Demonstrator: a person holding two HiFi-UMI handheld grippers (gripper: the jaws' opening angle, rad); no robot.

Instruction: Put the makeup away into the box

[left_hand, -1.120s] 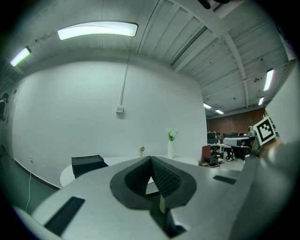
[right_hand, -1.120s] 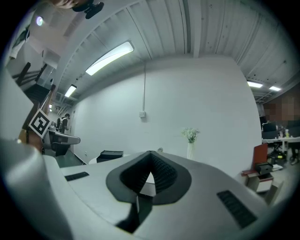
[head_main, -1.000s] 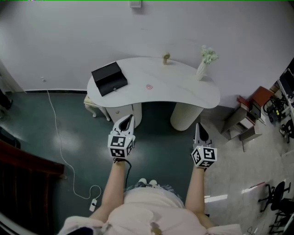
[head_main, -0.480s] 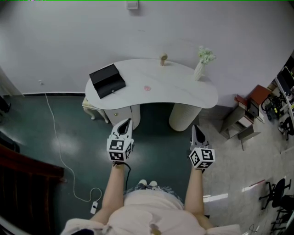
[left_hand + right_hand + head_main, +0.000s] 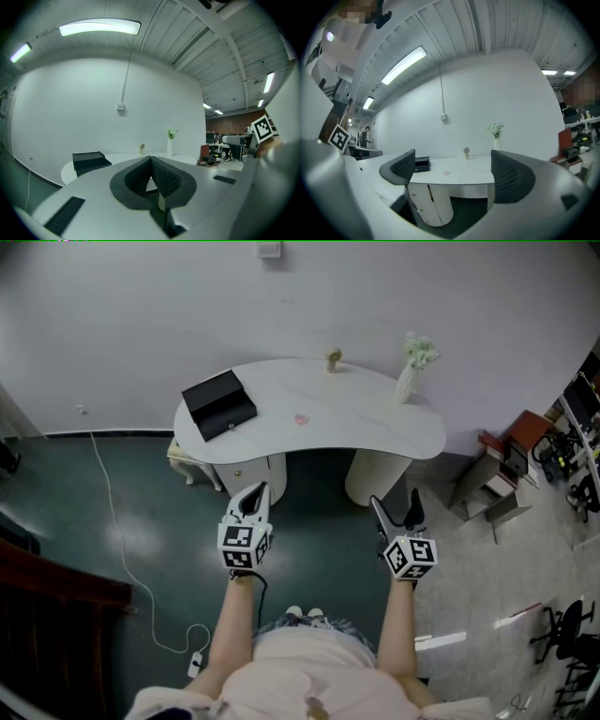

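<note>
**Even Overhead Light, Strong Fisheye Bend**

Lit evenly and fairly brightly from long white ceiling strip lights (image 5: 100, 28), glowing without flare. Dimmer and cooler in the head view, with a soft shadow under the white kidney-shaped desk (image 5: 356, 418) and a pale sheen on the dark green floor (image 5: 127, 526). Curved hard at the edges of both gripper views, black in the corners, soft in the nearest foreground.

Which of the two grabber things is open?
The right gripper: its jaws have just been opening and stand wide apart with nothing between them. The left gripper has its jaws pressed together, empty too.
</note>
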